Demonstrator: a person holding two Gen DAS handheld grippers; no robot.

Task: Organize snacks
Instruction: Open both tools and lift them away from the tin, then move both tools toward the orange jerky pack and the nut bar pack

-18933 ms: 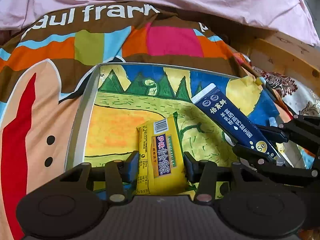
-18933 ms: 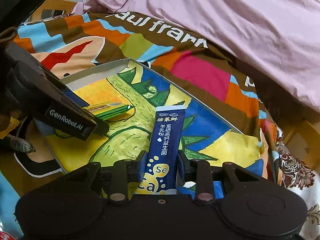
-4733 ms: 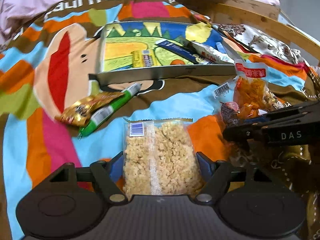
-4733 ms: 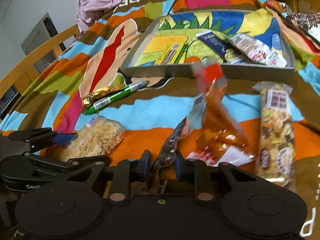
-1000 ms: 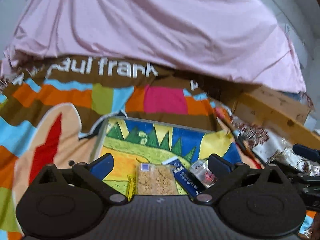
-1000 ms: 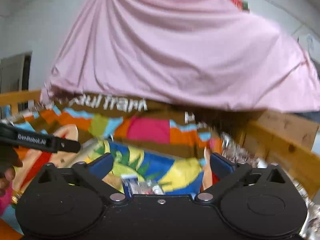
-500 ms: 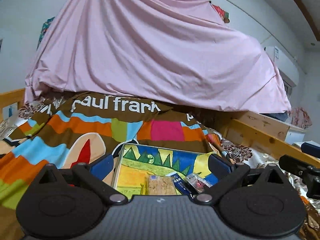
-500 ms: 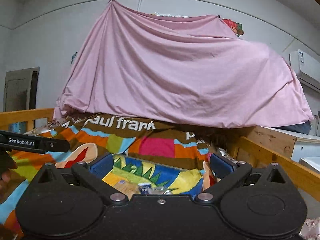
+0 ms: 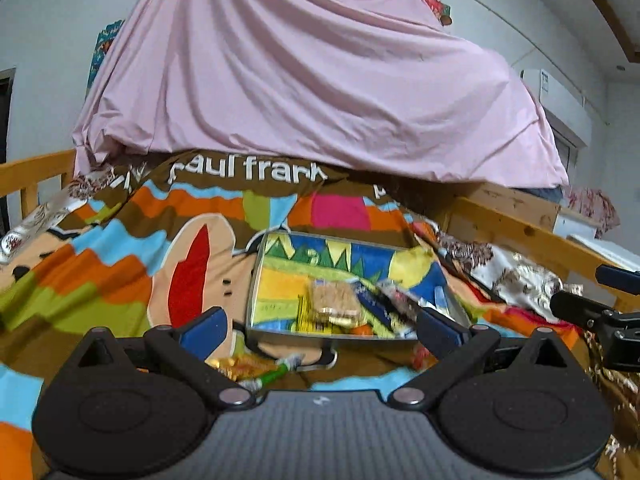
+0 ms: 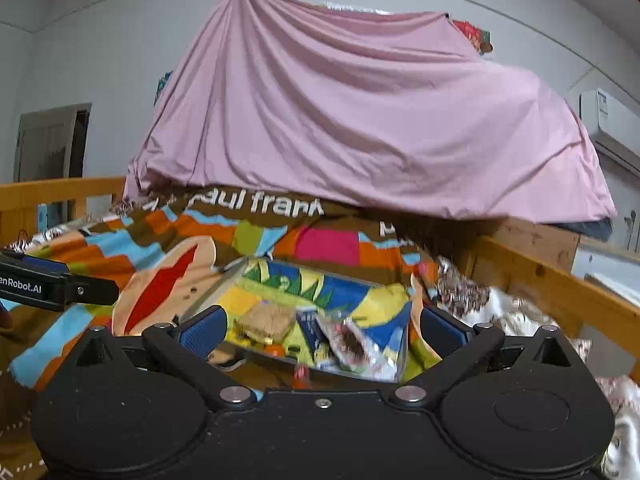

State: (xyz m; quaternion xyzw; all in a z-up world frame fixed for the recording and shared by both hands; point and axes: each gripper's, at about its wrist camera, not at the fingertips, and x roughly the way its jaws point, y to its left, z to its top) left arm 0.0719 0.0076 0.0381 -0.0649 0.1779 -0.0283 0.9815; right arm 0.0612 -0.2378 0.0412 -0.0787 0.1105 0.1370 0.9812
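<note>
The tray (image 9: 456, 304), which earlier held only a yellow packet and a blue sachet, now also carries the crumbly rice cracker bag (image 9: 334, 300) and a clear wrapped snack (image 10: 352, 344). The left gripper (image 9: 318, 326) and the right gripper (image 10: 320, 326), earlier clamped on packets, now stand spread and empty, pulled back from the tray.

White lettering "paul frank" on the brown band of the multicoloured patchwork blanket (image 9: 244, 170). "enRobot.AI" in white on the black left gripper (image 10: 60, 286) side.
</note>
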